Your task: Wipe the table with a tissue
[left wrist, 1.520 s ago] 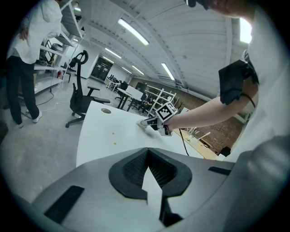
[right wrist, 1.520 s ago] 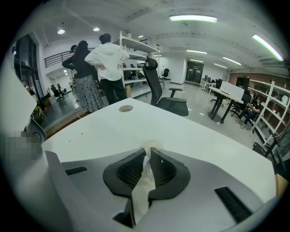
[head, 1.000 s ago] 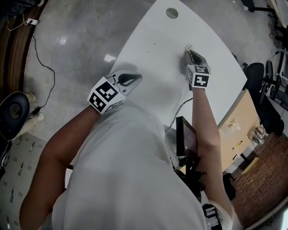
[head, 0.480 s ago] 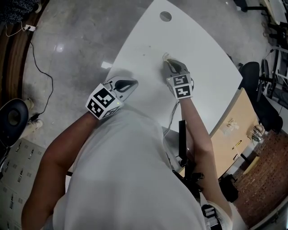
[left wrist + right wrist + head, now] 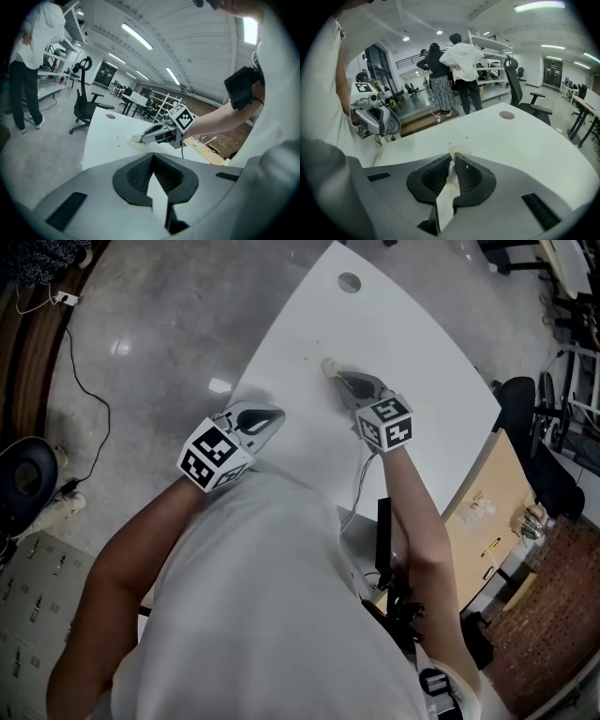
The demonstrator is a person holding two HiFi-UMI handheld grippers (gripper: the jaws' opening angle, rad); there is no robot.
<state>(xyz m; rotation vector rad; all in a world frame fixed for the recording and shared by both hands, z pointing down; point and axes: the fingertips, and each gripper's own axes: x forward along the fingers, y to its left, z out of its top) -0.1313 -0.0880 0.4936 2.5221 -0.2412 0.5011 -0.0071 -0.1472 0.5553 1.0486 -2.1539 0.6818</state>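
Looking down from the head view, the right gripper [image 5: 336, 375] is clamped on a crumpled white tissue [image 5: 328, 365]. The wad is touching the white table [image 5: 422, 343], a bit in from its left edge. The right gripper view shows it best: the jaws are pinched on the tissue, with a couple of tiny yellowish specks [image 5: 466, 138] on the tabletop just past the tips. The left gripper [image 5: 274, 414] is over the table's near-left edge, well apart from the tissue, jaws closed with nothing in them. A round grommet hole [image 5: 350, 282] sits at the far end.
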